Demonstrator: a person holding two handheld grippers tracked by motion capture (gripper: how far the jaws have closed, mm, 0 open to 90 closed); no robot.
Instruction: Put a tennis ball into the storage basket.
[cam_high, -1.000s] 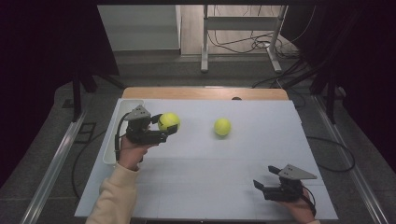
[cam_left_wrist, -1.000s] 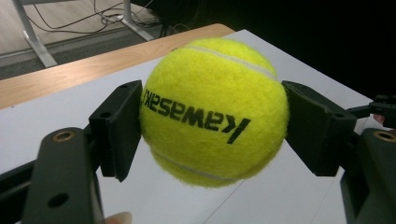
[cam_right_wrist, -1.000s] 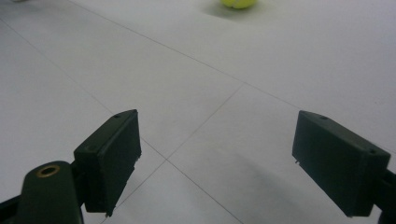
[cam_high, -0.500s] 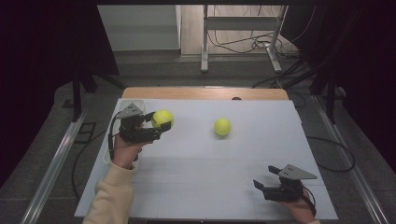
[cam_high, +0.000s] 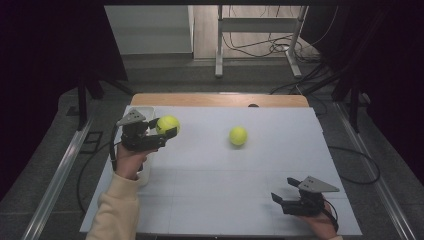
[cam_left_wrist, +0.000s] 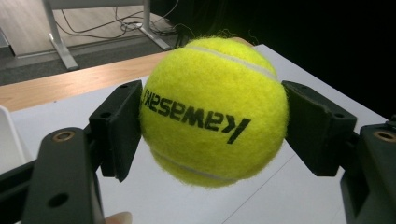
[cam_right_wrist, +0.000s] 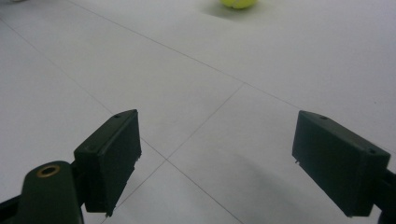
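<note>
The left hand-held gripper (cam_high: 167, 128) clamps a tennis ball (cam_high: 167, 124), seemingly above the table (cam_high: 210, 170); the right hand-held gripper (cam_high: 279, 199) gapes.

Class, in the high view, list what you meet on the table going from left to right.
White bin → left gripper clamped on a tennis ball → loose tennis ball → right gripper, jaws open.

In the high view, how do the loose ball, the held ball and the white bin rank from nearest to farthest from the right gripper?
From the right gripper:
1. Loose ball, mid-table, up and left of it.
2. Held ball, in the left gripper, far left.
3. White bin, at the table's left edge, behind that gripper.
</note>
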